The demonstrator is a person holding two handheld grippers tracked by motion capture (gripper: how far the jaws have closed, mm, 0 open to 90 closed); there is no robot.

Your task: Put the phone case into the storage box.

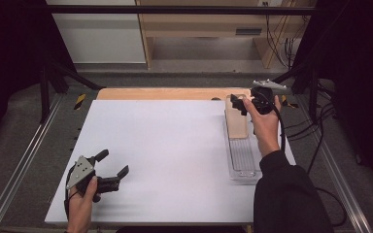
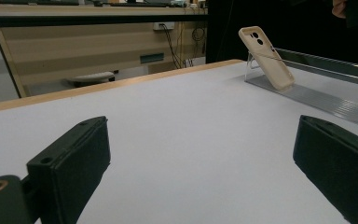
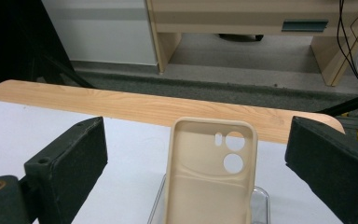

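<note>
Right gripper (image 3: 196, 154) straddles phone case (image 3: 208, 172), untouched.

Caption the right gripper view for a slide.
Open right gripper with black jaws either side of a beige silicone phone case propped on a clear plastic stand.

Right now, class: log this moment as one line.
right tool: open, at phone case | case: leaning on clear stand | left tool: open, idle

Light falls evenly from above onto my white surface (image 1: 175, 145), bright without glare; the room's sides sink into black. My near fingers (image 2: 70, 163) look soft, slightly out of focus.
</note>
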